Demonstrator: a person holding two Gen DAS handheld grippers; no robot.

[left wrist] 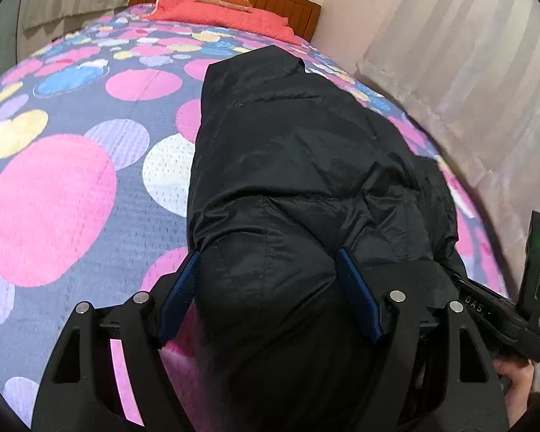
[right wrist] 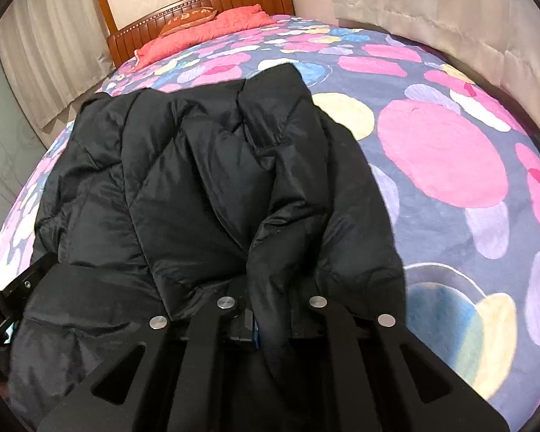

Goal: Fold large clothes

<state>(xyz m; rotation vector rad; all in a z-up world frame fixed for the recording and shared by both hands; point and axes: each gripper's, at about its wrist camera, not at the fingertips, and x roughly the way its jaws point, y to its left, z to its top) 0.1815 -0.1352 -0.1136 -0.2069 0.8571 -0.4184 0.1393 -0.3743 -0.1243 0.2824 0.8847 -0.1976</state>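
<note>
A black puffy jacket (left wrist: 298, 165) lies bunched on the bed's dotted cover (left wrist: 54, 198). In the left wrist view my left gripper (left wrist: 269, 252) stands wide, its blue pads (left wrist: 183, 288) pressing on both sides of a thick fold at the jacket's near end. The right wrist view shows the jacket (right wrist: 169, 180) spread ahead, a narrow ridge of its fabric running down between the fingers. There my right gripper (right wrist: 266, 320) is shut on that ridge, its fingertips hidden under the cloth. The right gripper's body (left wrist: 504, 309), with a green light, sits just right of the left one.
A red quilt (left wrist: 226, 14) and an orange cushion (right wrist: 187, 21) lie by the wooden headboard (right wrist: 205, 3). Pale curtains (left wrist: 468, 72) hang along the bed's side. Bare dotted cover (right wrist: 450, 162) stretches right of the jacket. A hand (left wrist: 514, 370) holds the right gripper.
</note>
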